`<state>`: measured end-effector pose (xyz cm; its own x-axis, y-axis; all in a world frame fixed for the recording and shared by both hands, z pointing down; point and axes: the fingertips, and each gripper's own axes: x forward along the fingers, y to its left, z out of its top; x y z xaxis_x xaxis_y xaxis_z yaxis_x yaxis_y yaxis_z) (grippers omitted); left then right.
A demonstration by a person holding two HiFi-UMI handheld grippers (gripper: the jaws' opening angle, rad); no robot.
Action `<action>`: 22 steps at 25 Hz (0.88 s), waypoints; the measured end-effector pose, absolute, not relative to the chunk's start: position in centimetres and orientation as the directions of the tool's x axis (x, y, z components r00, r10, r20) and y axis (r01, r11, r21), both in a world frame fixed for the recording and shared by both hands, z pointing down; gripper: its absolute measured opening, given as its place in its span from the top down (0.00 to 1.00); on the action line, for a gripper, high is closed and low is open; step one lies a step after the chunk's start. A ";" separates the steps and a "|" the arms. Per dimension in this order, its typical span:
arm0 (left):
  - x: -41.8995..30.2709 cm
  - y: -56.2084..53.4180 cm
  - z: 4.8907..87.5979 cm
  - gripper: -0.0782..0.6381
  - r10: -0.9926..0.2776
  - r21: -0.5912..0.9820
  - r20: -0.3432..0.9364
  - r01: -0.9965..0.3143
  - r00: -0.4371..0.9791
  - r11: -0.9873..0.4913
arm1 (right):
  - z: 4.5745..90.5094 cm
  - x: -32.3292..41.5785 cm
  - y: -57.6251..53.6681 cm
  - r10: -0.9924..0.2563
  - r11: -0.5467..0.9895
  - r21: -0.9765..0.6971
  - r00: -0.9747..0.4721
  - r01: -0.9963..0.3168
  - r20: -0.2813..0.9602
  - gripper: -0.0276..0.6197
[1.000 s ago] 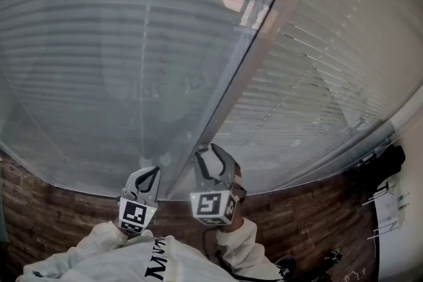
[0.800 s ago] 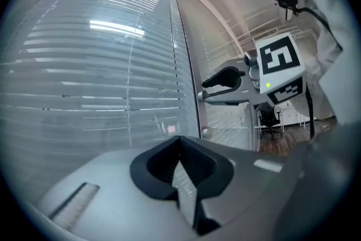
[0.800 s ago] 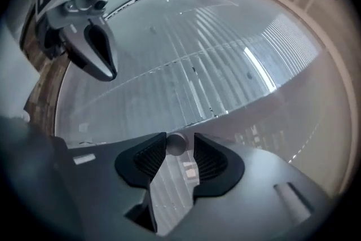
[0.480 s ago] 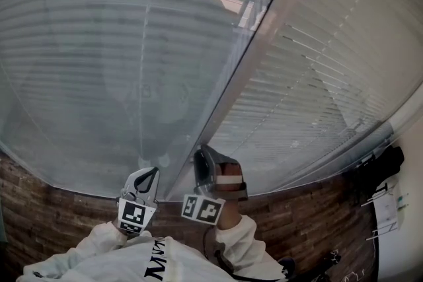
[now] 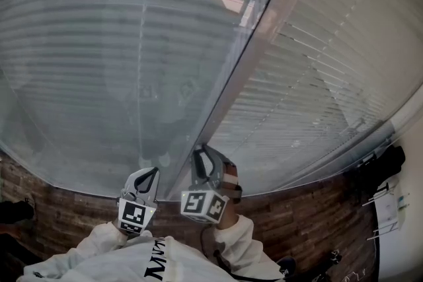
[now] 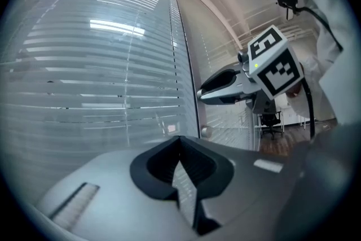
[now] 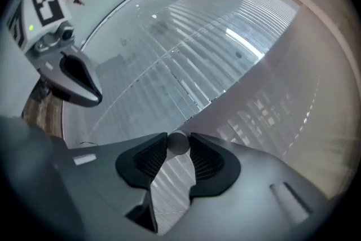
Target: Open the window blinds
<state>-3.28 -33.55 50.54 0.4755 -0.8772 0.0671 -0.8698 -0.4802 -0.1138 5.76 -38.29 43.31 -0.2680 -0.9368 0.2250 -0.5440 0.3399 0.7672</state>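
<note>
A: On the blinds (image 5: 99, 56)?
B: Pale grey-white, striped across in thin horizontal slats.
A: Below, on the brick wall (image 5: 39, 208)?
B: Reddish-brown, in courses with darker joints.
A: On the clothing (image 5: 99, 254)?
B: White, with black lettering.
A: On the knob (image 7: 178, 143)?
B: Plain dull grey.
A: And the window post (image 5: 244, 76)?
B: Greyish beige.

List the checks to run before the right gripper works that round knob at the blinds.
1. Knob sits between the right gripper jaws: ok; the jaws are closing on it.
2. Pads pressing firmly on the knob: cannot tell.
3. Left gripper shut with nothing in it: ok.
4. Left gripper apart from the right gripper: ok, side by side in the head view.
5. Blinds open: not ok, the slats look closed.
</note>
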 end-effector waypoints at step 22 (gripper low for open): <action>-2.6 -33.5 50.4 0.89 -0.871 -0.125 0.071 -0.862 0.486 -0.491 | 43.5 8.9 -39.5 -0.884 0.208 -0.944 -0.462 -0.257 -0.069 0.76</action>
<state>-2.57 -33.48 50.44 0.4855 -0.8714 0.0708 -0.8624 -0.4907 -0.1248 8.89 -39.47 43.49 -0.4624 -0.8840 -0.0687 -0.2568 0.2077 -0.9439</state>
